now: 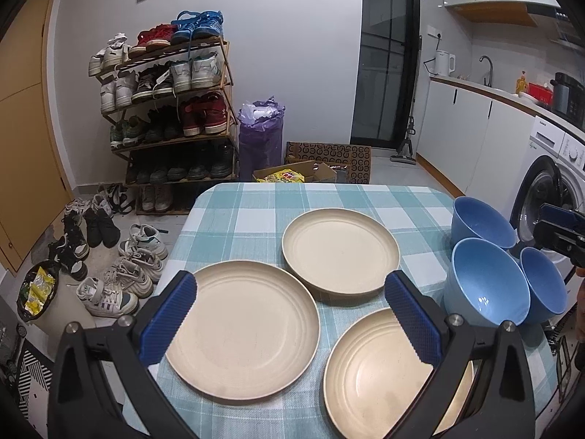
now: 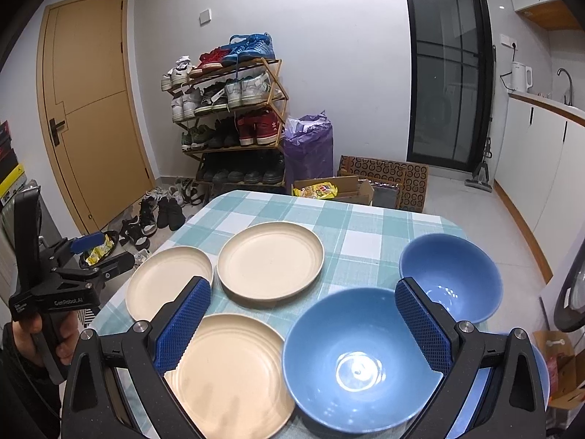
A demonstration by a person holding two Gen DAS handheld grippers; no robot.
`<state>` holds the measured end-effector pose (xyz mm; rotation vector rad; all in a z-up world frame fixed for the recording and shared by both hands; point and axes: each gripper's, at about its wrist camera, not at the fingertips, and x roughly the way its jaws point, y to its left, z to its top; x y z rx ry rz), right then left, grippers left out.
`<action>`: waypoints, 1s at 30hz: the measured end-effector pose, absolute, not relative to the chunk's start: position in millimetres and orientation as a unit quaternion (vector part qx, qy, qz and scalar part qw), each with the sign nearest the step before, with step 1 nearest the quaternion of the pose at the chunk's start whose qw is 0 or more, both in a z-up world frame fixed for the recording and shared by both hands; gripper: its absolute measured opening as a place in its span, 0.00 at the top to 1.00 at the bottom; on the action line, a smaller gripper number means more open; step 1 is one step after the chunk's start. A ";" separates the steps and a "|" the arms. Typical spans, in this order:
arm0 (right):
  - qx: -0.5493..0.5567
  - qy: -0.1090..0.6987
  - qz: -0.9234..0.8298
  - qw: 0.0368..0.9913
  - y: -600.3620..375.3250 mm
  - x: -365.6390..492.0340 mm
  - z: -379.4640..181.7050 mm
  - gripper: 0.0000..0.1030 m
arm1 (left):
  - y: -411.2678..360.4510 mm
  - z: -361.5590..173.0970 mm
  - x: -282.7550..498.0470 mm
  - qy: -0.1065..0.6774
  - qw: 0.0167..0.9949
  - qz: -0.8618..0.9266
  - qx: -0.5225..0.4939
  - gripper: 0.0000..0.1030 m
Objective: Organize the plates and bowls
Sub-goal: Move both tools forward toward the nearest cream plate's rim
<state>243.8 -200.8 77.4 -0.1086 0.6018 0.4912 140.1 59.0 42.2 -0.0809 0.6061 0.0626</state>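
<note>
- The left gripper [image 1: 290, 312] stands wide open, gripping nothing; its blue ribbed rubber pads [image 1: 169, 320] hang above the round cream plate with ringed grooves [image 1: 243, 329] at the near left of the table.
- The right gripper [image 2: 305, 323] is likewise spread apart and empty, its waffle-textured blue pads [image 2: 420, 325] straddling the near rim of the large glossy blue bowl [image 2: 356, 362].
- In the right wrist view a hand [image 2: 36, 333] grips the black plastic handle of the left gripper, off the table's left edge.
- Three plates lie flat on the teal-and-white checked tablecloth [image 1: 252, 216]: the near-left one, a second matte cream plate [image 1: 384, 376] near right, and a third cream plate with a raised rim [image 1: 340, 250] behind them. All are empty, close together but not stacked.
- Three smooth blue bowls sit at the table's right side: the large one, a far deep blue bowl [image 2: 451, 276] just behind it, and a smaller blue bowl [image 1: 543, 283] at the edge, mostly hidden in the right wrist view. Each shows nothing inside but light glare.
- Beyond the table, a slatted wooden shoe rack [image 1: 172, 109] holds rows of trainers.
</note>
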 end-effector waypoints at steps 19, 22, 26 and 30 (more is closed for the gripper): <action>-0.036 0.349 0.241 0.905 -173.4 314.0 73.0 0.00 | 64.9 43.2 192.6 0.316 0.948 0.023 -0.030 0.00; -0.039 0.353 0.239 0.904 -172.3 322.6 73.3 0.00 | 65.4 41.7 199.0 0.318 0.947 0.023 -0.030 0.00; -0.045 0.363 0.240 0.899 -167.4 335.6 71.5 0.00 | 67.1 36.6 211.5 0.327 0.944 0.025 -0.034 0.00; -0.052 0.372 0.240 0.895 -159.0 344.6 66.6 0.00 | 68.5 32.1 221.8 0.334 0.942 0.023 -0.036 0.00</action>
